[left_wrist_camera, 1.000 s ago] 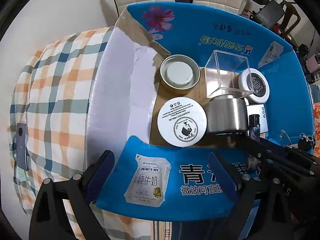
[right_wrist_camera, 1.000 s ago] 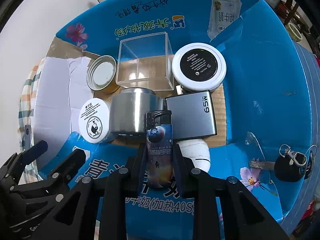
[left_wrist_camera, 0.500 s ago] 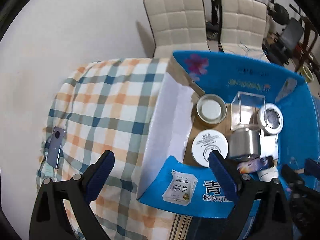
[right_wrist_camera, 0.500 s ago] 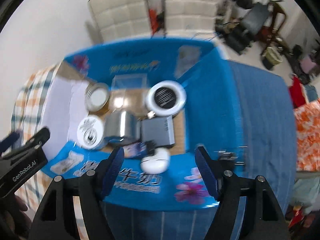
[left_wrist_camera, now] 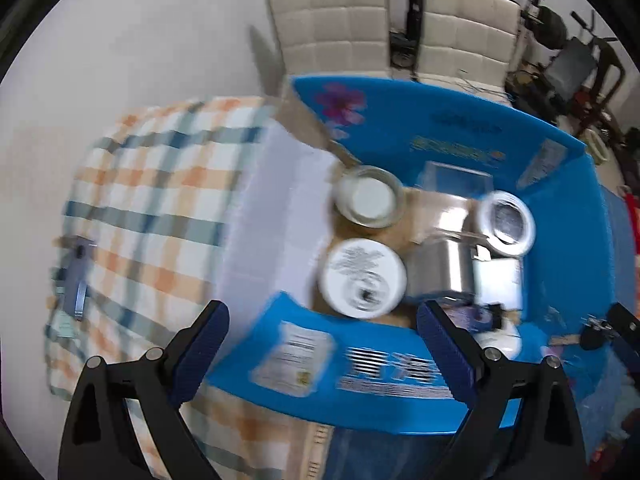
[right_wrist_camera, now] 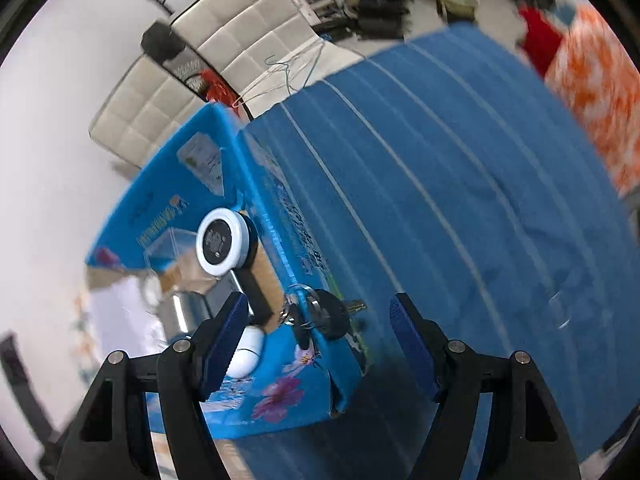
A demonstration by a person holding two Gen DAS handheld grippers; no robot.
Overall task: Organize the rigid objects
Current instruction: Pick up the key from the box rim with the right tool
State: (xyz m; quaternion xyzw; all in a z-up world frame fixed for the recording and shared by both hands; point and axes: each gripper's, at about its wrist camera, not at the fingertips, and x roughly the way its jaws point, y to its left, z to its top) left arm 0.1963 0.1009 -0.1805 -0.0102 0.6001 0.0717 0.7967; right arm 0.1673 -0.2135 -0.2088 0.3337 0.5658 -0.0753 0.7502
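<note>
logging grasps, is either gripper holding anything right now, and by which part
Nothing is held. The left gripper and the right gripper are both open with empty jaws, above the blue box.

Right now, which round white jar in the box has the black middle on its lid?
The jar with the black-centred lid, by the blue box's far right wall. The other two round lids are white in the middle.

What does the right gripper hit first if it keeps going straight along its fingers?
Most likely the black key with its ring lying on the blue box's flap, centred between the open right gripper's fingers. Depth is unclear through the fisheye and blur; the flap right under the key is the next contact.
</note>
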